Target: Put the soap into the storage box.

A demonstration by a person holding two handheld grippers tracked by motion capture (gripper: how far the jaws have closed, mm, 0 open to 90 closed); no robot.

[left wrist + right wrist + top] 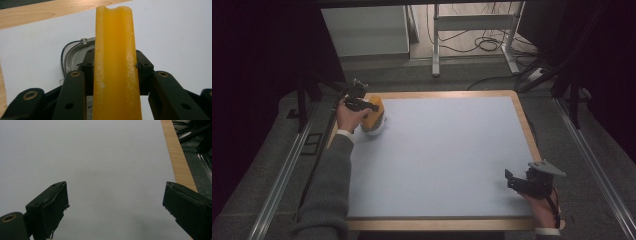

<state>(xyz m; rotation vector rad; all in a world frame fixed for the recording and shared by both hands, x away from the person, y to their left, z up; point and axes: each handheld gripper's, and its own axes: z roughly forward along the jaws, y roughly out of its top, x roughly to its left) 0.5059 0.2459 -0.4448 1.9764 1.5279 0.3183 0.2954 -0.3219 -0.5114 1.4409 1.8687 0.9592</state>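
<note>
A white-topped counter (447, 160) with a wooden rim, seen from above. At its far left corner the left gripper (373, 107), held in a hand (348, 116) with a grey sleeve (329, 185), has its fingers clamped on an orange sponge (375, 114). The sponge stands on edge, tilted, over a small round metal dish (374, 131) that sits on the counter just beside the rim. In the left gripper view the sponge (115, 65) rises straight up between the black fingers (88, 65), gripped on both flat sides, its top edge slightly notched. The dish (72, 56) lies behind and below it, grey and shallow, with a thin dark wire along its rim.

At the near right corner the right gripper (511, 179) rests low over the counter, held in the other hand (543, 207), a grey three-cornered plate on top. In the right gripper view its fingers (53, 205) stand wide apart with only bare white counter (100, 157) between them, the wooden rim (177, 152) running along the right side
</note>
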